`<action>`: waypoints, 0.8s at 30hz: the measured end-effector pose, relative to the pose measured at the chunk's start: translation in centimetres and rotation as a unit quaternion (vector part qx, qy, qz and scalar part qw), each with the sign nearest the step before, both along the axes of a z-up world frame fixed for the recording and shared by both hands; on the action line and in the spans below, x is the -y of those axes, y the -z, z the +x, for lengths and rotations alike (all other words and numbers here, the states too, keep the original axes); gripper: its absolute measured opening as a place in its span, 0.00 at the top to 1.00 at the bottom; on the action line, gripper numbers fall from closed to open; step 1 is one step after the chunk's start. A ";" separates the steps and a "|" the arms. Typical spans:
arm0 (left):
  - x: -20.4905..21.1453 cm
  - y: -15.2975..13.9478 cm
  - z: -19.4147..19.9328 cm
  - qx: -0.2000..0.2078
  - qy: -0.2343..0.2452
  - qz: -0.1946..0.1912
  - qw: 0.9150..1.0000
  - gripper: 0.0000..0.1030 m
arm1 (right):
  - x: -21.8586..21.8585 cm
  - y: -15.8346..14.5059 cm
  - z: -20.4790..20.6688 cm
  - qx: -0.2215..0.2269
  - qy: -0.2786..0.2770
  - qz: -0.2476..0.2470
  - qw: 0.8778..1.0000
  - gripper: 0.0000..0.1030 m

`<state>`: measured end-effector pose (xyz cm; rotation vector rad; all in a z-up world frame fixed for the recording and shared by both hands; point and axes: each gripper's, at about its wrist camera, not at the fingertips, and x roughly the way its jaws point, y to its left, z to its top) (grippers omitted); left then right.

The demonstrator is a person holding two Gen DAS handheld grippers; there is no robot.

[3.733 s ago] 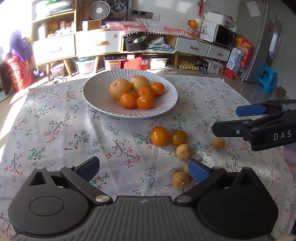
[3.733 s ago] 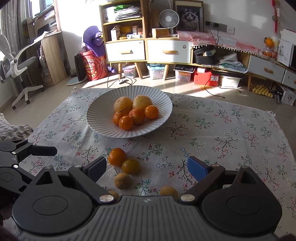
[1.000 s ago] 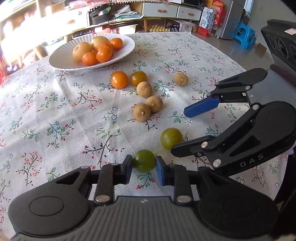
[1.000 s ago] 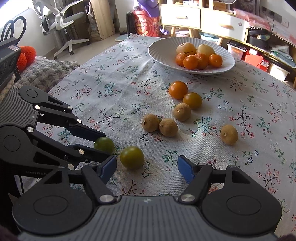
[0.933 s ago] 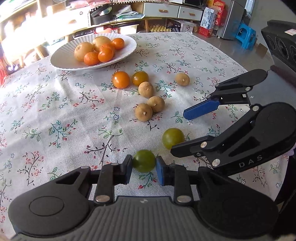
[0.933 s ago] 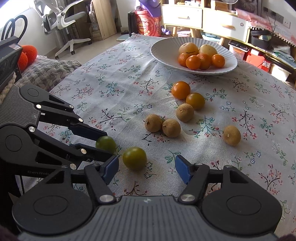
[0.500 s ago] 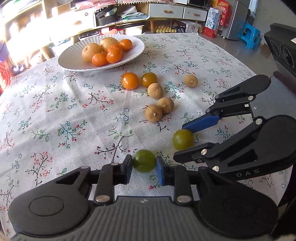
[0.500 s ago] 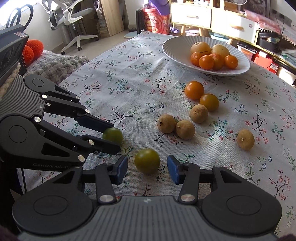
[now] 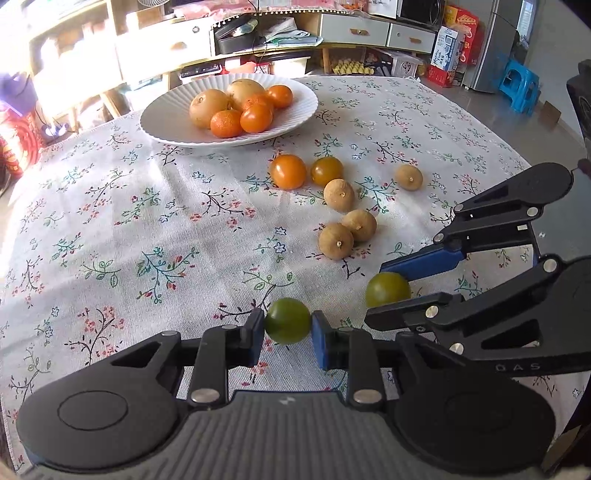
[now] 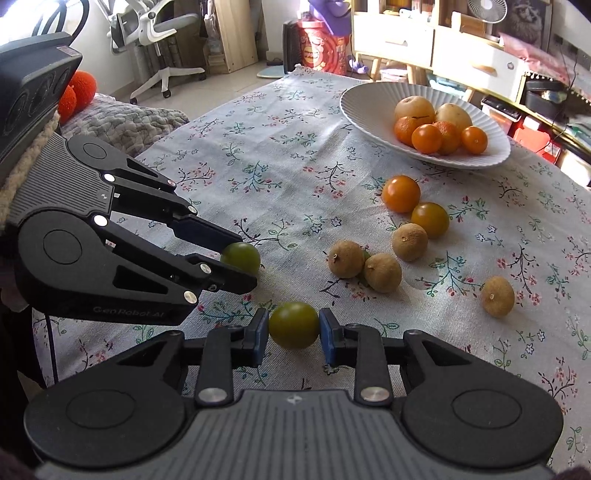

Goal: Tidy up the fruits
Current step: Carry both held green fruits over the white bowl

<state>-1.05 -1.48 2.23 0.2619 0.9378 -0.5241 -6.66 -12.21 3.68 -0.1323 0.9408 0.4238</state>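
- Near the worktop (image 9: 110, 221) front edge: left tongs (image 9: 288, 334) clamp a green tomato (image 9: 287, 320).
- Right tongs (image 10: 294, 336) clamp a yellow-green tomato (image 10: 294, 325), just beside the left pair.
- Only the right wrist view shows an office chair (image 10: 155, 33) and orange balls (image 10: 75, 92).
- Only the left wrist view shows a blue stool (image 9: 519, 88).
- White plate (image 9: 166, 114) of fruit sits far back; loose longans (image 9: 347, 229) lie between.

- Right gripper (image 10: 294, 334) fingers have closed in, now pinching the yellow-green tomato (image 10: 294, 325).
- Both grippers have dropped from the far view down to the near fruit.
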 end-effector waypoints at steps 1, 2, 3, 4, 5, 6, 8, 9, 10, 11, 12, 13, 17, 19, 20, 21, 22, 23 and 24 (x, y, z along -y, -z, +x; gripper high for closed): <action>-0.1 0.0 0.2 0.000 -0.005 -0.002 1.000 0.83 | 0.0 -0.1 0.1 0.003 0.002 0.001 1.000 0.74; -0.1 -0.1 0.4 0.001 -0.010 -0.004 1.000 0.83 | 0.1 -0.4 0.3 0.007 0.007 0.003 1.000 0.74; -0.1 -0.1 0.6 0.002 -0.016 -0.006 1.000 0.83 | 0.2 -0.5 0.4 0.009 0.011 0.005 1.000 0.74; -0.2 -0.2 0.8 0.003 -0.021 -0.008 1.000 0.83 | 0.3 -0.7 0.6 0.013 0.016 0.006 1.000 0.74; -0.2 -0.2 1.1 0.005 -0.025 -0.009 1.000 0.83 | 0.3 -0.9 0.8 0.016 0.020 0.007 1.000 0.74; -0.2 -0.3 1.3 0.007 -0.030 -0.011 0.999 0.83 | 0.4 -1.0 1.0 0.020 0.022 0.007 1.000 0.74; -0.2 -0.4 1.8 0.011 -0.039 -0.016 0.999 0.83 | 0.6 -1.5 1.5 0.028 0.028 0.010 0.999 0.74; -0.2 -0.5 2.0 0.014 -0.044 -0.019 0.999 0.83 | 0.7 -1.6 1.7 0.032 0.031 0.011 0.999 0.74; -0.1 -0.5 2.3 0.018 -0.048 -0.022 0.998 0.83 | 0.7 -1.8 1.9 0.036 0.035 0.012 0.999 0.74; -0.1 -0.7 2.5 0.023 -0.052 -0.025 0.998 0.83 | 0.8 -1.9 2.2 0.040 0.038 0.011 0.998 0.74; -0.1 -0.8 2.7 0.028 -0.056 -0.029 0.998 0.83 | 1.0 -2.0 2.5 0.043 0.042 0.011 0.998 0.74; -0.1 -1.0 3.0 0.032 -0.059 -0.034 0.997 0.83 | 1.0 -2.1 2.8 0.047 0.046 0.011 0.998 0.74; 0.1 -1.8 3.7 0.053 -0.070 -0.052 0.995 0.83 | 1.8 -2.3 4.4 0.056 0.075 0.015 0.995 0.74; 0.3 -2.4 4.2 0.065 -0.072 -0.061 0.993 0.83 | 2.3 -2.4 5.1 0.059 0.090 0.020 0.994 0.74; 0.5 -2.6 4.4 0.071 -0.072 -0.066 0.993 0.83 | 2.6 -2.5 5.5 0.063 0.098 0.024 0.993 0.74; 0.6 -2.9 4.6 0.075 -0.073 -0.070 0.992 0.83 | 2.8 -2.5 5.9 0.067 0.105 0.027 0.992 0.74; 0.9 -3.1 4.9 0.082 -0.072 -0.074 0.991 0.83 | 3.1 -2.6 6.4 0.070 0.112 0.029 0.991 0.74; 1.1 -3.3 5.2 0.086 -0.072 -0.076 0.991 0.83 | 3.3 -2.6 6.8 0.071 0.118 0.031 0.990 0.74; 1.4 -3.4 5.4 0.090 -0.071 -0.077 0.990 0.83 | 3.6 -2.6 7.3 0.073 0.125 0.035 0.989 0.74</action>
